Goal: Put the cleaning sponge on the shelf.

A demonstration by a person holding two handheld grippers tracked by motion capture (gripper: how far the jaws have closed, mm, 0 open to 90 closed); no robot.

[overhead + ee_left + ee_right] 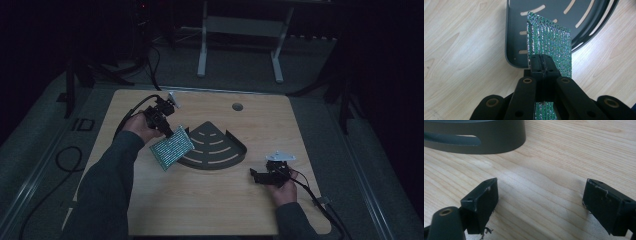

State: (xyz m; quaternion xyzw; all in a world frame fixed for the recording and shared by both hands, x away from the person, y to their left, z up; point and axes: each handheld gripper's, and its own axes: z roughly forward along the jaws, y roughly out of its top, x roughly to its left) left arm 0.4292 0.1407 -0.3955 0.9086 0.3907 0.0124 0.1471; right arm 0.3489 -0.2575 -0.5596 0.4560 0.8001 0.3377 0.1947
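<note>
Nearest the person, the right gripper (pixel 256 175) rests low over the wooden table (pixel 210 210), its jaws spread wide with nothing but bare wood between them, pointing toward the curved outer wall of the dark grey corner shelf tray (pixel 474 142). The right hand (pixel 284 189) lies beside the tray's right end, near it but apart. Farther in, the left gripper (pixel 541 66) has its jaws pressed together on one edge of a green glittery scouring pad (pixel 550 42), which hangs stiffly from the jaws, tilted, above the table and over the near left corner of the quarter-round slotted tray (pixel 215 150). The step in hand looks like carrying the pad to the tray: it is lifted and held over the rim, not yet laid down. The next move would call for bringing the pad further over the slotted floor, lowering it until it lies flat inside the raised wall, and only then parting the jaws. The left forearm (pixel 107 180) reaches in diagonally from the bottom left, wrist bent so the gripper points down and right toward the tray.
</note>
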